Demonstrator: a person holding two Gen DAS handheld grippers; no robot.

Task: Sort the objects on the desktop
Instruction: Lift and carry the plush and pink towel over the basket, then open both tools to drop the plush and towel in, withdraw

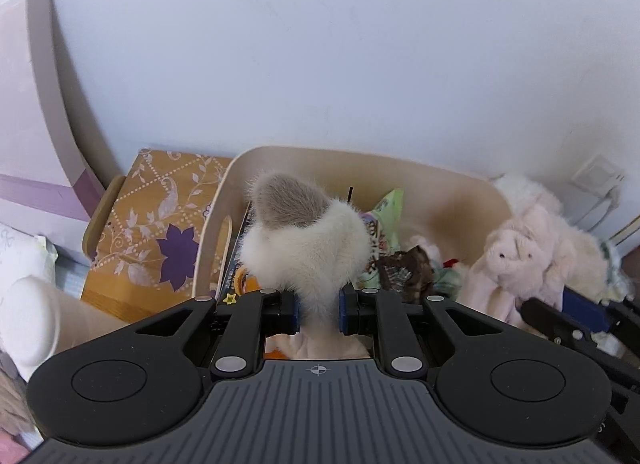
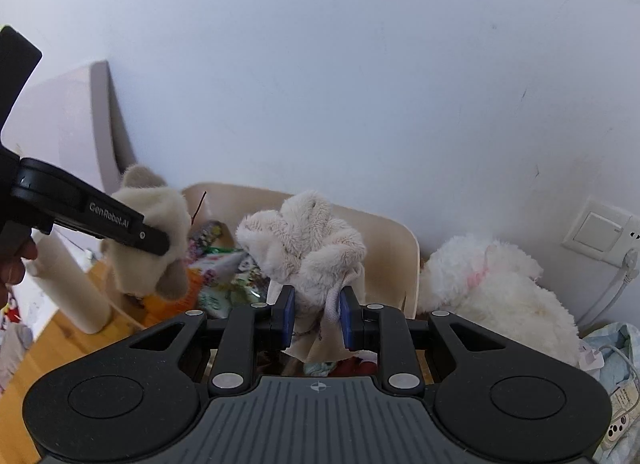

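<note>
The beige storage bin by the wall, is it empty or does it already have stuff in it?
Not empty. The beige bin already holds colourful packets and other small items, partly hidden behind the cream plush toy.

1. Each gripper, left (image 1: 319, 312) and right (image 2: 318, 318), is built of matte black plastic with a ribbed grey top plate.
2. Blue pads (image 2: 289, 318) are fitted inside the jaws.
3. Silver rivets (image 1: 231, 364) are set at the pivots.
4. "GenRobot.AI" is printed in white along the left gripper's side.

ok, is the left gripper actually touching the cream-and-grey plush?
Touching. In the left wrist view the left gripper has both blue pads pressed into the cream-and-grey plush, pinching it narrow.
</note>
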